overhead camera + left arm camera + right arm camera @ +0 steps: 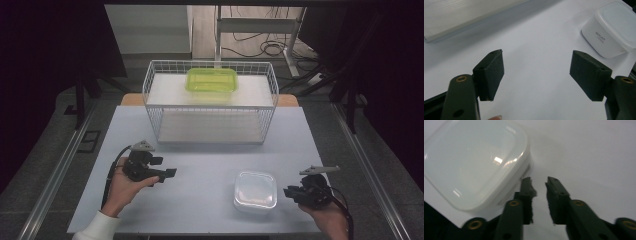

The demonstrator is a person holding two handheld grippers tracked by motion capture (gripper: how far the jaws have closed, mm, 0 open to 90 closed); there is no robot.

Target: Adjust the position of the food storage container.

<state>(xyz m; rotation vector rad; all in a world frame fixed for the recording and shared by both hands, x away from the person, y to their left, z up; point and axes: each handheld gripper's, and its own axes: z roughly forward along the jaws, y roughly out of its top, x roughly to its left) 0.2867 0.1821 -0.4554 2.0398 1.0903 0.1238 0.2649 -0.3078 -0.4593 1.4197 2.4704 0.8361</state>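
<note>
Container (pixel 255 190), white and lidded: located on table (pixel 200 165) at near right, well apart from wire basket (pixel 210 102) at far edge. Green box (pixel 212 80): resting on upper shelf of wire basket. Right gripper (pixel 289 191): positioned just right of container, jaws nearly pressed together with a narrow gap, nothing between them; in right gripper view (pixel 539 185), left jaw just beside container wall, contact not determinable. Left gripper (pixel 168 176): held above table at near left, well apart from container, jaws spread wide and empty; in left gripper view (pixel 537 70), container (pixel 610 30) visible beyond right jaw.
</note>
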